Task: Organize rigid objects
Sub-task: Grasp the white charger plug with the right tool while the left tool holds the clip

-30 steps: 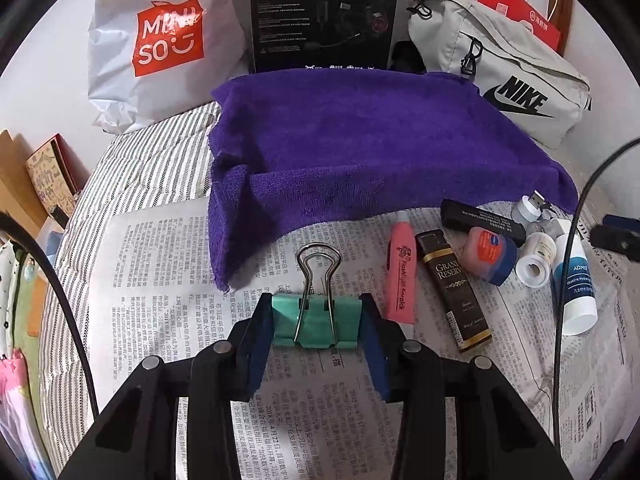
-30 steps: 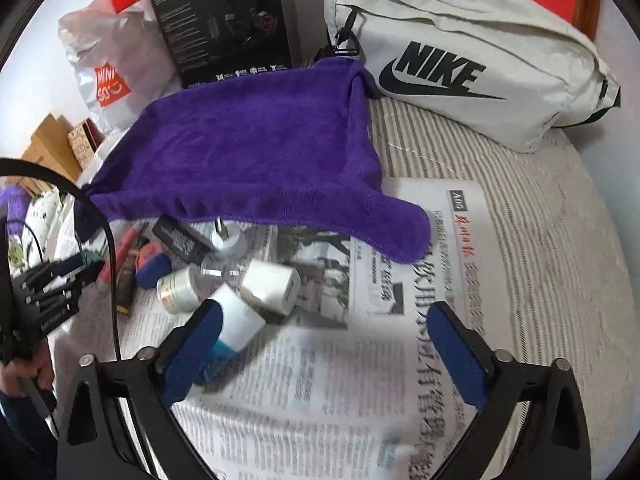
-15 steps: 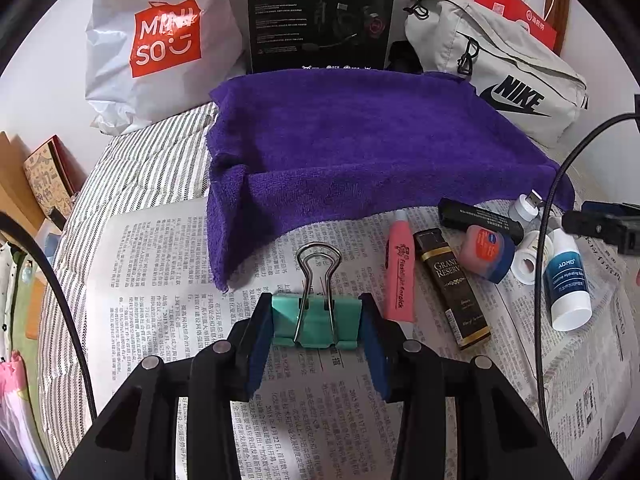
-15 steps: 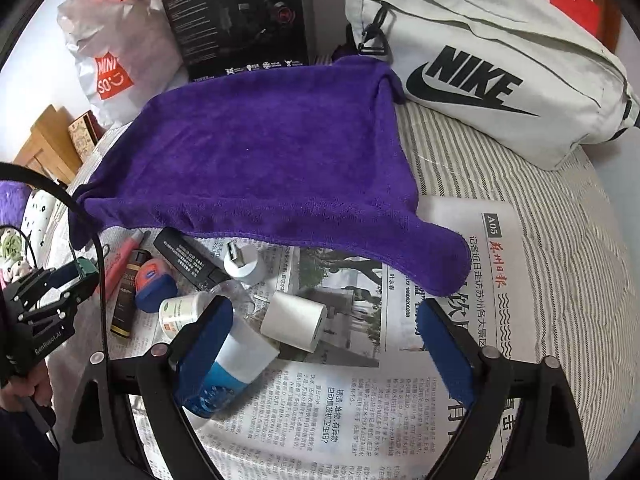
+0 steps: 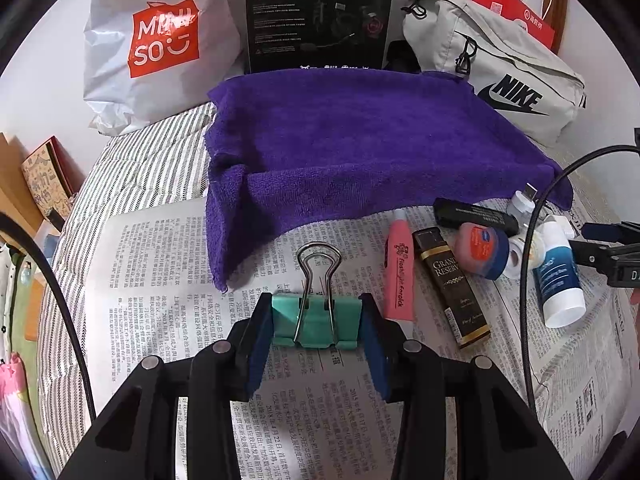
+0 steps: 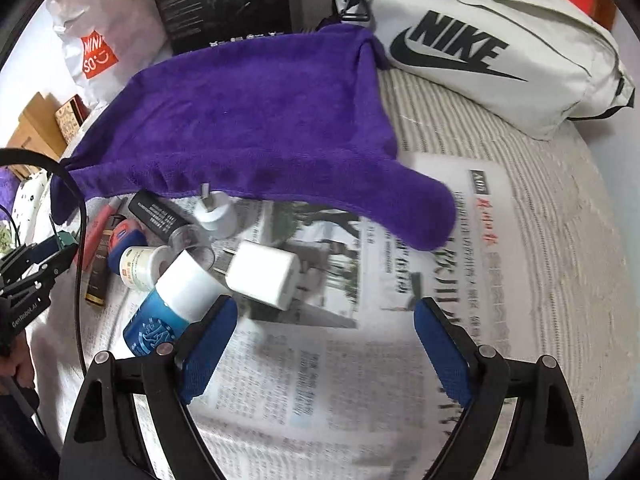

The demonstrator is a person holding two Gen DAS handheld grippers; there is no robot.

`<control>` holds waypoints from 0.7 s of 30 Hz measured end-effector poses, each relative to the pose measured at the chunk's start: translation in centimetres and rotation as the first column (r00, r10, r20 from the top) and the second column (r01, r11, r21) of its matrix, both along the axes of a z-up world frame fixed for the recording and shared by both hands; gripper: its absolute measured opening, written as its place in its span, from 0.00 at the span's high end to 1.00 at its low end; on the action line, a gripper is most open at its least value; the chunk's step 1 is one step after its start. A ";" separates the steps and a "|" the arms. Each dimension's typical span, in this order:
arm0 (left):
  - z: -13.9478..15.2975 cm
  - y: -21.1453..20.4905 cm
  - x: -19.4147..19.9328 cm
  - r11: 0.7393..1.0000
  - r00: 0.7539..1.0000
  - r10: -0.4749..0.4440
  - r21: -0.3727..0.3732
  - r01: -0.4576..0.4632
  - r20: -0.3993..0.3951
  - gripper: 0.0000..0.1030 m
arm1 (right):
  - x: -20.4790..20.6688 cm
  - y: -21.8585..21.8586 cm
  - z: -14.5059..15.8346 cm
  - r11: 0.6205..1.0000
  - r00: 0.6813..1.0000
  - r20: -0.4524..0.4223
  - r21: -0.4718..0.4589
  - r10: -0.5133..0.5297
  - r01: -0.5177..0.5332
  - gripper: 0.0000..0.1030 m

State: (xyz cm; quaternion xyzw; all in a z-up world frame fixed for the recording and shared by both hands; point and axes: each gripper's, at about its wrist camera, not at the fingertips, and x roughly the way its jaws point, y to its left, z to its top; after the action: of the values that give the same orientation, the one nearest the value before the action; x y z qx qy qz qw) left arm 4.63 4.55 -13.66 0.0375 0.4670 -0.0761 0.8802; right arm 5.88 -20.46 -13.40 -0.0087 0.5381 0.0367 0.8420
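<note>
One green binder clip (image 5: 314, 322) in left gripper (image 5: 316, 346), right gripper (image 6: 324, 340) spread empty

Teal binder clip (image 5: 314, 322), purple towel (image 5: 360, 148), pink tube (image 5: 398, 276), grey-striped bedsheet (image 5: 160, 168).

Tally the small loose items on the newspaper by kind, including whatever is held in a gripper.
Binder clip: 1
Pink pen: 1
Black boxes: 2
Chargers: 2
Bottles, tubes, jars: 3
Total: 9

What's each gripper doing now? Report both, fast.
Left gripper: closed on the green binder clip.
Right gripper: open, holding nothing.
</note>
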 end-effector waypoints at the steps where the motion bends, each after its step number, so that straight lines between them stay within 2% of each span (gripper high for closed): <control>1: 0.0 0.0 0.0 1.000 1.000 0.000 0.000 0.000 -0.001 0.61 | 0.1 0.2 0.0 1.000 1.000 0.007 0.003 -0.002 0.002 0.13; 6: 0.0 -0.1 0.0 1.000 1.000 0.002 0.002 -0.002 -0.002 0.61 | 0.4 1.3 -0.2 1.000 1.000 0.030 0.012 0.002 -0.002 0.13; 10: 0.0 -0.1 0.0 1.000 1.000 0.001 0.001 -0.001 0.002 0.61 | 0.9 2.2 -0.8 0.999 0.998 0.037 -0.026 0.043 -0.042 0.28; 11: 0.0 -0.1 0.0 1.000 1.000 0.002 0.001 -0.002 0.002 0.61 | 0.9 2.3 -0.7 0.998 0.998 0.042 -0.045 0.055 -0.053 0.29; 17: -0.1 0.0 0.0 1.000 1.000 -0.001 0.003 0.001 0.001 0.61 | 0.5 -0.3 -0.5 0.998 1.000 0.023 -0.064 0.003 -0.002 0.29; 21: 0.0 -0.1 0.0 1.000 1.000 -0.001 0.002 0.001 -0.001 0.61 | 0.6 0.3 -0.7 0.999 0.999 0.020 -0.045 0.029 -0.028 0.25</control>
State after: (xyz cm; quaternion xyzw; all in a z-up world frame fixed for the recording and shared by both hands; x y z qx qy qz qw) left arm 4.59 4.48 -13.63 0.0387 0.4674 -0.0760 0.8799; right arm 6.48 -20.18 -14.13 -0.0358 0.5297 0.0364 0.8466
